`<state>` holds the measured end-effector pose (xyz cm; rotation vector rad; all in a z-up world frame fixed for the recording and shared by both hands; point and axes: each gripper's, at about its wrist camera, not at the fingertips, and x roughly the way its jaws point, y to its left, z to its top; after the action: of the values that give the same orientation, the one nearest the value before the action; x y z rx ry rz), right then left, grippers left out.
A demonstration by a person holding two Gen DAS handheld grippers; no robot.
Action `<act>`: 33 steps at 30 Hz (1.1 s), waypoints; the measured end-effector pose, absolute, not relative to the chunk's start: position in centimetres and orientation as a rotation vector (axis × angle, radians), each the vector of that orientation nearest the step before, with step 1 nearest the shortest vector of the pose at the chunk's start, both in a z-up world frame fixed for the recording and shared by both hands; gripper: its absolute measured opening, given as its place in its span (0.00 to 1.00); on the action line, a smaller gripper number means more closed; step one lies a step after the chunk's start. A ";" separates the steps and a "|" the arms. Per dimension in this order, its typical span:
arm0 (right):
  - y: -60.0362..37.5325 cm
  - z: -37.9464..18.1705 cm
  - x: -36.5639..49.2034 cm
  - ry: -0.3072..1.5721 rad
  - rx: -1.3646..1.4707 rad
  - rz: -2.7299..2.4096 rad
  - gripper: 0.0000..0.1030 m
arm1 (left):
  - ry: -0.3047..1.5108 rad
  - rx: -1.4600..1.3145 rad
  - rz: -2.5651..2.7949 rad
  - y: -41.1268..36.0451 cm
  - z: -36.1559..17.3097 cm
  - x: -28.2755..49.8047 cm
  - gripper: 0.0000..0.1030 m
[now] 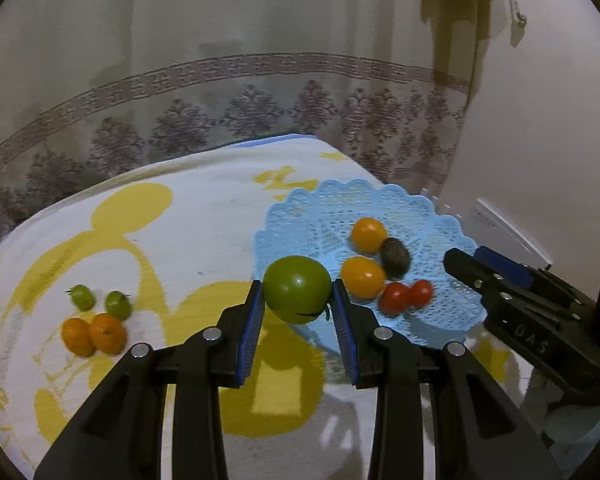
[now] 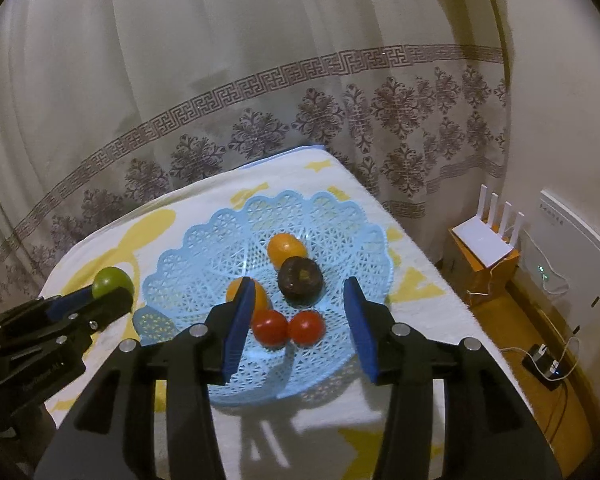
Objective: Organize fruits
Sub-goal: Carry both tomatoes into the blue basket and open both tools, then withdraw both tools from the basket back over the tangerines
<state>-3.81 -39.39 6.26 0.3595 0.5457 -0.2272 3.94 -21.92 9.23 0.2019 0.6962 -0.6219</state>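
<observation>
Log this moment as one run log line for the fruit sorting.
left gripper: shut on green tomato | right gripper: open, empty, over blue basket | on cloth: two oranges, two small green fruits

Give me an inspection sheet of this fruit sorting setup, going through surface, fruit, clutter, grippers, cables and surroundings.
Surface: white and yellow cloth over the table.
Job's things: blue lattice basket holds two orange fruits, a dark fruit and two red tomatoes. On the cloth lie two small green fruits and two oranges.
Clutter: nothing seen.
Grippers: left gripper is clamped on a green tomato by the basket's edge; right gripper is open and empty above the basket.
Cables: leads and a plug block on the floor at right.
Surroundings: patterned curtain behind; white router on an orange box.
</observation>
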 end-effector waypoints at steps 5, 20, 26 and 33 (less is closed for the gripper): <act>-40.0 6.1 -4.1 0.540 0.371 -0.236 0.47 | 0.702 0.204 -0.662 -23.1 9.0 3.7 0.34; -39.6 6.5 -4.0 0.533 0.374 -0.238 0.53 | 0.683 0.151 -0.614 -21.3 9.5 4.5 0.79; -38.1 6.9 -3.7 0.535 0.357 -0.217 0.54 | 0.684 0.130 -0.567 -19.6 9.6 5.1 0.83; -36.1 7.2 -3.0 0.540 0.332 -0.181 0.54 | 0.688 0.121 -0.524 -17.7 9.5 5.4 0.83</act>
<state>-3.03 -36.08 7.17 0.3316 0.5402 -0.1814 5.39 -17.73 9.48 0.1209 0.6881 -0.5237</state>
